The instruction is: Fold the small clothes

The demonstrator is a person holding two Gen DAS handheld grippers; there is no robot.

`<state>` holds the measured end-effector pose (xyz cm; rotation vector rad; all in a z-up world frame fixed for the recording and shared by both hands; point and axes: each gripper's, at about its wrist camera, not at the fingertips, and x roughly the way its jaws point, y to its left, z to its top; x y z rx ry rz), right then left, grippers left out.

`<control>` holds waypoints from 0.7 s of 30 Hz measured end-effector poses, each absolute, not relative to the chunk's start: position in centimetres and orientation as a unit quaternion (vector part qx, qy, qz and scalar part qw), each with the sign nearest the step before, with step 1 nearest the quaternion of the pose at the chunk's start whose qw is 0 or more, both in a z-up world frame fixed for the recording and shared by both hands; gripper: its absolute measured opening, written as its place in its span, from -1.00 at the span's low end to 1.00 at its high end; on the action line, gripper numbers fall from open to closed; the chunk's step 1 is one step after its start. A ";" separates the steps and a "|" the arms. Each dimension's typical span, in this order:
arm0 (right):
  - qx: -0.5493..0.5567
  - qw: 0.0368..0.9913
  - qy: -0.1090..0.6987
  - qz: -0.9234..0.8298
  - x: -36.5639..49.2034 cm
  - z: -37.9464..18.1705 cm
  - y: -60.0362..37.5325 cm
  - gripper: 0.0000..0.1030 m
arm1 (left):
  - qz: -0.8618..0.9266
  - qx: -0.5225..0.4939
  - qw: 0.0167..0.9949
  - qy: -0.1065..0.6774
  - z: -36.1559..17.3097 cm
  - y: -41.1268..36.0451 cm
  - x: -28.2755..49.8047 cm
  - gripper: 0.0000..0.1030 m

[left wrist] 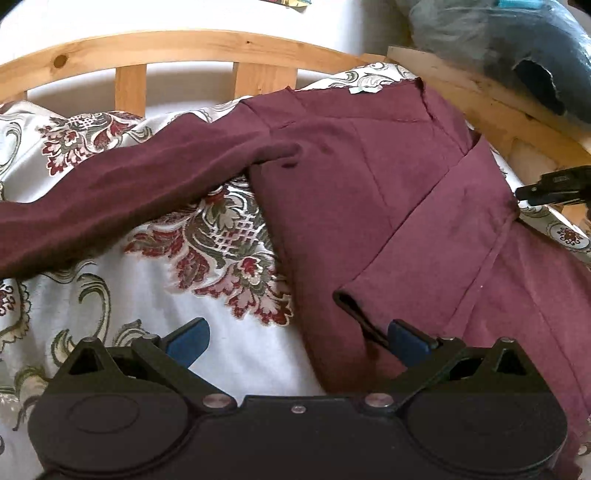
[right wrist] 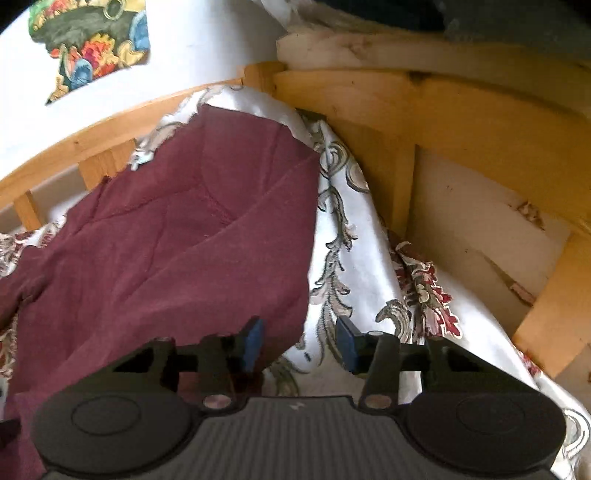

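The maroon long-sleeved garment [left wrist: 369, 177] is seen lying on a bed, spread over a white bedcover [left wrist: 110, 295] patterned with red and green floral scrollwork. One sleeve [left wrist: 129, 192] is extended to the left in the left wrist view, across the cover. The opposite sleeve [left wrist: 424, 240] is folded in over the body, with its cuff [left wrist: 351, 306] lying near the lower hem. A small pale label [left wrist: 364, 89] is visible at the neckline, at the far end of the garment.

The left gripper [left wrist: 295, 339] is seen spread wide, with blue pads [left wrist: 188, 341]. Its right pad lies just beside the folded-in cuff, over the maroon cloth; whether it touches the cloth cannot be told. Nothing is pinched between the fingers.

The right gripper [right wrist: 301, 345] is seen partly spread. Its left blue pad [right wrist: 253, 343] is over the garment's edge and the other is over the bedcover. The cloth edge lies between the fingers, and no pinch on it is seen. In the left wrist view the tip of the right gripper [left wrist: 554, 188] is visible at the garment's right side.

Behind the bed, a pine slatted bed frame [left wrist: 184, 48] is noted, set against a white wall [left wrist: 184, 18]. A colourful picture [right wrist: 96, 40] is fixed to the wall. A dark blue-grey bundle [left wrist: 517, 55] is seen beyond the frame's corner, not identifiable.
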<state>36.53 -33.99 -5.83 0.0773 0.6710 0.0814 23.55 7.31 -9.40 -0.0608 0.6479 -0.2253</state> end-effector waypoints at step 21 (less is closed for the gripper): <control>0.011 0.951 0.309 -0.022 35.6 -6.4 -32.3 -0.80 | -0.076 0.007 0.954 0.292 -8.5 6.8 22.5 0.99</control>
